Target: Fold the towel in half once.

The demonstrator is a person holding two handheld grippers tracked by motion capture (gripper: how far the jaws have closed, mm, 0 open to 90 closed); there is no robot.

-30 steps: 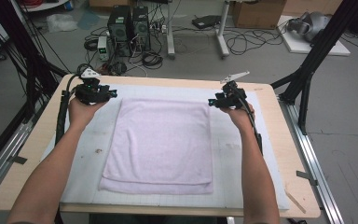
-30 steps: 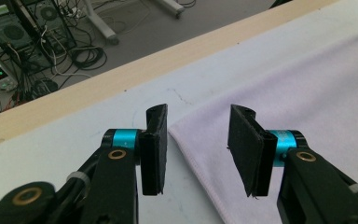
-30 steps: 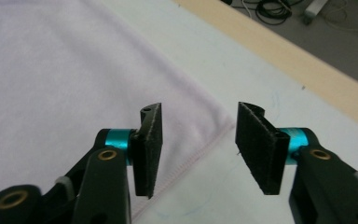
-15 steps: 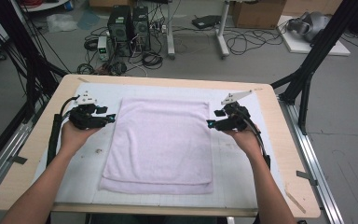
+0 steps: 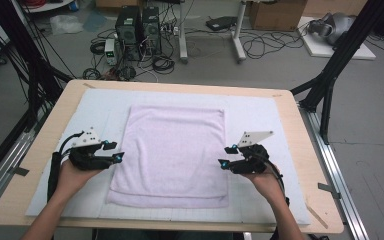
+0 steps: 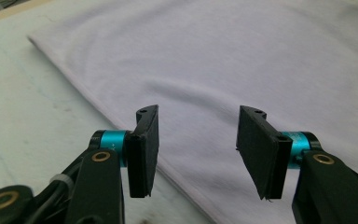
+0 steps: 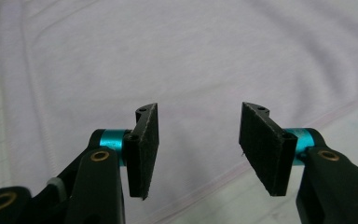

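Soft matt terry towel (image 5: 172, 152) on wooden table (image 5: 300, 135).

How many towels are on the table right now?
1. One lilac towel lies flat on the white mat, mid-table, between the left gripper and right gripper. Its near edge looks doubled, so a layer beneath may be hidden.

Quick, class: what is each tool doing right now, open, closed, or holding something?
Left tool: open, holding nothing, over the towel edge.
Right tool: open, holding nothing.
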